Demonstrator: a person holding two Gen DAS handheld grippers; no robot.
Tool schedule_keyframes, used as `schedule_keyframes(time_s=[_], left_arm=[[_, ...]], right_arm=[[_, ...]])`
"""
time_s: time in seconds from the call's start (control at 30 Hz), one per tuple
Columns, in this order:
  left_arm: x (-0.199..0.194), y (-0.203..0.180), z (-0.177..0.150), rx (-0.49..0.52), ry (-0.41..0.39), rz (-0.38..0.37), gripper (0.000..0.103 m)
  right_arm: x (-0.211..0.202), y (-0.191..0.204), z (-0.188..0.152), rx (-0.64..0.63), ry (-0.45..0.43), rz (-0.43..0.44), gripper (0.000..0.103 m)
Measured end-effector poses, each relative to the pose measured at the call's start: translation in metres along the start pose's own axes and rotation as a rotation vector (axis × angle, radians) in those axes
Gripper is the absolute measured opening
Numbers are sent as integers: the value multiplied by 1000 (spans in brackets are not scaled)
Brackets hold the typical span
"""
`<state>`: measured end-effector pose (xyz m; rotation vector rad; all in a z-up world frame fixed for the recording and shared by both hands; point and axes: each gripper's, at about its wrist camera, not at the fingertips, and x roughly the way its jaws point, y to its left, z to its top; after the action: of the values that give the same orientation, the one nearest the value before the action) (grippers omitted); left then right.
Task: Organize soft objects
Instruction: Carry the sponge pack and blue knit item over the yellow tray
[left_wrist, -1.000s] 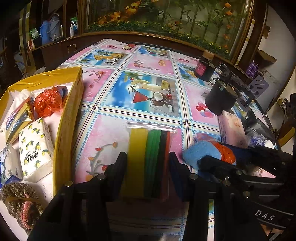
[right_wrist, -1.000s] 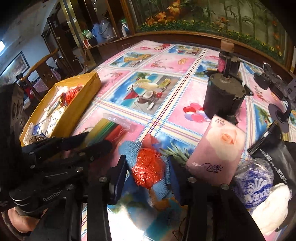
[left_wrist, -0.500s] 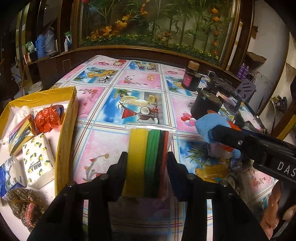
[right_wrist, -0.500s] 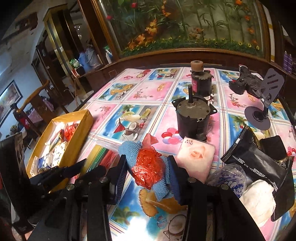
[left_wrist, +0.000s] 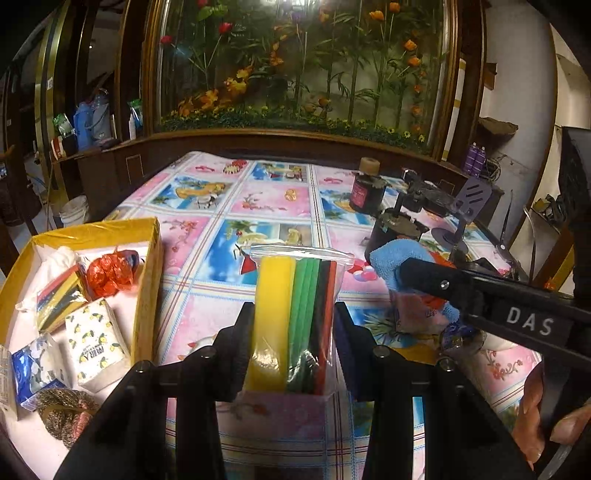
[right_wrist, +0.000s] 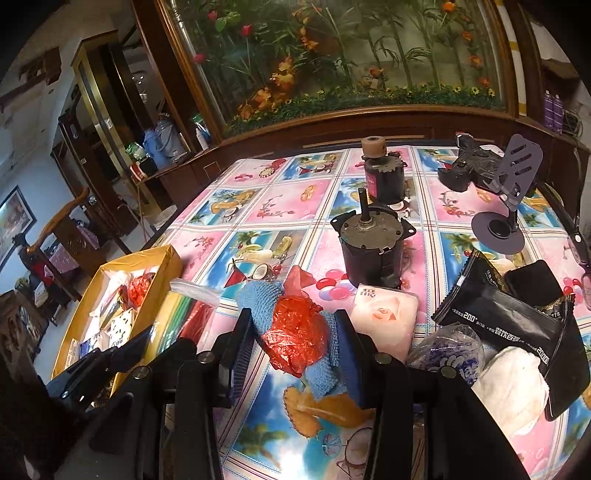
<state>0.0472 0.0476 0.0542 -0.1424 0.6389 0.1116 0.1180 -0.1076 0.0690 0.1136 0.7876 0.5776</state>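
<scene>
My left gripper (left_wrist: 293, 332) is shut on a clear zip bag of yellow, green, black and red foam sheets (left_wrist: 295, 314), held above the table. The bag also shows in the right wrist view (right_wrist: 184, 314). My right gripper (right_wrist: 295, 339) is shut on a blue knitted cloth with a red plastic bundle (right_wrist: 295, 332), lifted above the table; the cloth shows in the left wrist view (left_wrist: 395, 258) too. A yellow box (left_wrist: 146, 295) at the left holds tissue packs, a red bundle and a scrubber; it appears in the right wrist view (right_wrist: 170, 266) as well.
A pink tissue pack (right_wrist: 384, 317), a black pouch (right_wrist: 506, 317), a blue-white bag (right_wrist: 447, 350) and a white cloth (right_wrist: 513, 384) lie at the right. Two motors (right_wrist: 369, 247) (right_wrist: 382, 177) and a phone stand (right_wrist: 509, 192) stand behind.
Both grippers have risen from the table with their loads, so more of the far table and flower panel shows. The foam sheet bag and the blue cloth are lifted clear.
</scene>
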Motion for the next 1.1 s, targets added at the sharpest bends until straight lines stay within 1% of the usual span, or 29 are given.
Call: schedule_keyframes(time_s=[0.13, 0.6, 0.9, 1.1], left_arm=[[-6, -1, 1, 11, -30, 9, 40], [-22, 4, -1, -2, -81, 8, 40], [-36, 16, -1, -37, -123, 5, 40], [-44, 27, -1, -60, -143, 12, 40]], right_arm=[[-2, 3, -1, 7, -13, -4, 46], [-8, 6, -2, 44, -48, -20, 46], [-6, 15, -5, 55, -52, -11, 46], [0, 28, -8, 40, -44, 3, 46]])
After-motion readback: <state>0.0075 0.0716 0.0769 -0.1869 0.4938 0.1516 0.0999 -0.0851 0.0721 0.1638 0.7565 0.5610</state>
